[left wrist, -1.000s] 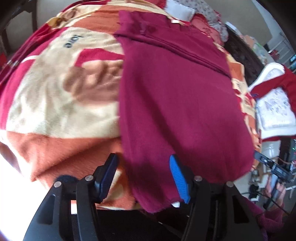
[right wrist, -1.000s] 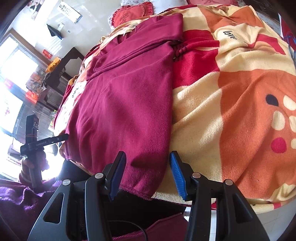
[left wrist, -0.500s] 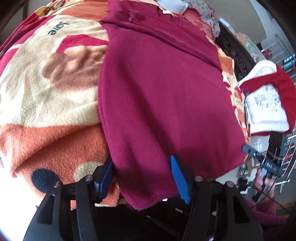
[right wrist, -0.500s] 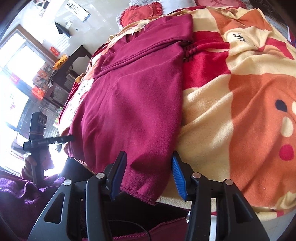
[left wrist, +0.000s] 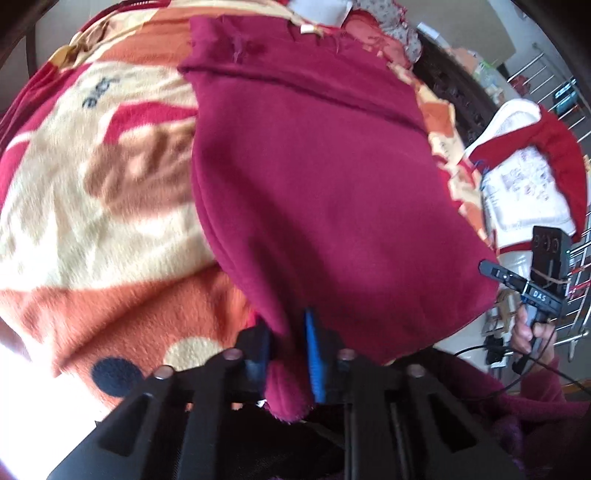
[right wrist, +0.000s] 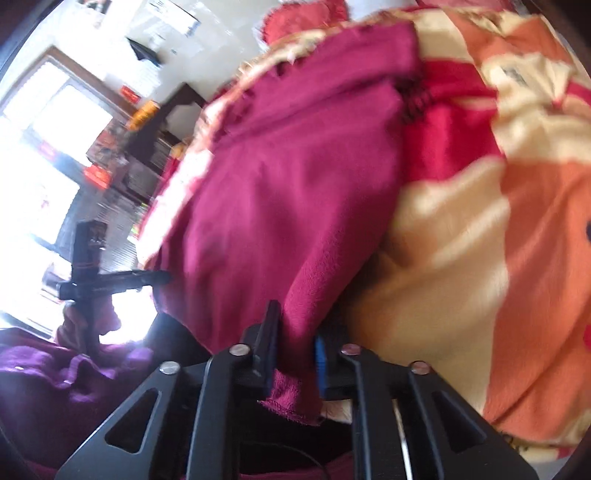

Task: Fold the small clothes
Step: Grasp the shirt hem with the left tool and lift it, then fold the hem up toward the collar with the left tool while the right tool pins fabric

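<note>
**fleecefan:** On the bed, near edge: both grippers have a corner of the maroon garment [left wrist: 317,177]. The left gripper [left wrist: 286,354] has its blue pads [left wrist: 313,354] pinched together on the near hem corner, with a little frayed tuft poking out below the jaws. The right gripper [right wrist: 293,350] does the same on the other near corner, jaws pressed tight on the cloth.

**umi_lurker:** The rest of the garment lies flat on the blanket [left wrist: 96,206], and the far end has a folded band across it. What differs per camera: the left wrist view shows a white and red piece of clothing [left wrist: 524,192] off to the side past the bed edge, plus a hand [left wrist: 528,328] on the other gripper's handle. The right wrist view shows bright windows [right wrist: 40,147] and dark furniture [right wrist: 155,140] by a pale wall instead, and a purple sleeve [right wrist: 66,387] low down.

**fleecefan:** Texture-wise the garment looks like soft fleece with a raw fuzzy hem. The blanket is plush, with big cream, orange and red blocks, a dark dot and some lettering that's too blurry to read, maybe "love".

**umi_lurker:** Red cushions [right wrist: 295,18] at the far end of the bed, I think, though the blur makes that shaky.
</note>
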{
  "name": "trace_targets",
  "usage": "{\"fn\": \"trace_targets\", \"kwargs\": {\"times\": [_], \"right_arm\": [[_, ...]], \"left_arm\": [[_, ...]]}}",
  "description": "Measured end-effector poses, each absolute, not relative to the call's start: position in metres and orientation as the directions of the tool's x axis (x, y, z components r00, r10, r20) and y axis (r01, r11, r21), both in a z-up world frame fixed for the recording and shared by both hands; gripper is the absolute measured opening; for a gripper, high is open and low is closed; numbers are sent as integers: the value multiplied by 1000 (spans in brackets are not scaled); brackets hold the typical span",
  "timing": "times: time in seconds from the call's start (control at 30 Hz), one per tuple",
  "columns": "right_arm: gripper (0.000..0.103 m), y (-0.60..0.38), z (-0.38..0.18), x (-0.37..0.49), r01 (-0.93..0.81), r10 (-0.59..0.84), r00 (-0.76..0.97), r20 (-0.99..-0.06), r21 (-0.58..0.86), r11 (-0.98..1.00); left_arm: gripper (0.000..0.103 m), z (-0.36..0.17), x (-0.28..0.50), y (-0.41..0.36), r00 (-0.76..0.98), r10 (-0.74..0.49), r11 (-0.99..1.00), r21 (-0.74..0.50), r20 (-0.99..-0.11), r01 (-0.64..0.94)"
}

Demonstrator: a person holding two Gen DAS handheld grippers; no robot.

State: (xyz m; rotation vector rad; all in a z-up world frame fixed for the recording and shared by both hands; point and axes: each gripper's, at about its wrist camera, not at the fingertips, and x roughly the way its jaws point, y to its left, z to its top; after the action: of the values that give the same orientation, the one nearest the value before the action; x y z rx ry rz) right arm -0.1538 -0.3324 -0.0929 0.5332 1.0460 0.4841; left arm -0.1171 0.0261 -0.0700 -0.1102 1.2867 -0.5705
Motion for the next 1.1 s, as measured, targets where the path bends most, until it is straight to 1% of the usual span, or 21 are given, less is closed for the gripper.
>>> {"fn": "trace_targets", "kwargs": {"times": [0.03, 0.1, 0.2, 0.3, 0.43, 0.53, 0.63, 0.7, 0.77, 0.83, 0.87, 0.9, 0.93, 0.97, 1.0, 1.03, 1.07, 1.1], "right_arm": [[0, -335, -85, -150, -133, 623, 439, -648, 639, 758], [0, -340, -68, -138, -163, 651, 478, -590, 669, 725], [0, -350, -48, -109, -183, 663, 532, -527, 692, 698], [0, -358, -34, -78, -184, 635, 594, -495, 685, 705], [0, -366, -21, -31, -161, 589, 637, -497, 661, 733], [0, -372, -15, 7, -135, 537, 657, -529, 619, 774], [0, -384, -18, 50, -87, 508, 665, -547, 619, 781], [0, -395, -23, 70, -63, 493, 674, -550, 622, 781], [0, -399, -31, 98, -49, 507, 658, -557, 640, 766], [0, -404, -44, 121, -5, 500, 636, -588, 645, 764], [0, -409, -53, 132, 44, 471, 640, -607, 641, 766], [5, -413, -55, 137, 68, 447, 651, -613, 635, 770], [8, -420, -56, 140, 83, 428, 669, -607, 634, 769], [15, -426, -55, 140, 99, 401, 695, -596, 633, 768], [17, -434, -52, 137, 123, 368, 720, -589, 630, 767], [18, -439, -49, 132, 132, 358, 731, -581, 636, 760], [18, -441, -46, 127, 127, 365, 735, -572, 644, 755], [18, -441, -41, 119, 106, 376, 737, -562, 645, 757]], "left_arm": [[15, -63, -112, 29, 173, -478, 850, -404, -861, 338], [8, -43, -98, 32, 230, -497, 846, -409, -837, 342], [8, -22, -71, 40, 288, -521, 842, -428, -804, 328], [8, -9, -38, 46, 357, -503, 859, -413, -787, 302], [7, 9, 6, 40, 434, -472, 880, -379, -768, 287], [7, 17, 44, 26, 489, -433, 901, -342, -757, 268], [7, 20, 84, 17, 525, -398, 917, -322, -752, 234], [7, 15, 106, 8, 532, -376, 927, -307, -758, 218], [7, 4, 133, -1, 524, -354, 935, -296, -774, 195], [7, -7, 155, -6, 509, -351, 936, -300, -786, 182], [10, -11, 161, -8, 507, -349, 937, -296, -788, 183], [10, -14, 168, -8, 508, -354, 935, -300, -785, 188], [12, -16, 176, -8, 502, -371, 929, -314, -781, 198], [18, -18, 179, -8, 488, -385, 923, -327, -783, 204], [31, -20, 185, -6, 465, -406, 914, -350, -787, 205], [39, -19, 187, -3, 449, -428, 903, -379, -784, 201], [55, -16, 186, 1, 461, -440, 897, -398, -771, 191], [65, -11, 182, 5, 494, -428, 902, -391, -757, 181]]}}
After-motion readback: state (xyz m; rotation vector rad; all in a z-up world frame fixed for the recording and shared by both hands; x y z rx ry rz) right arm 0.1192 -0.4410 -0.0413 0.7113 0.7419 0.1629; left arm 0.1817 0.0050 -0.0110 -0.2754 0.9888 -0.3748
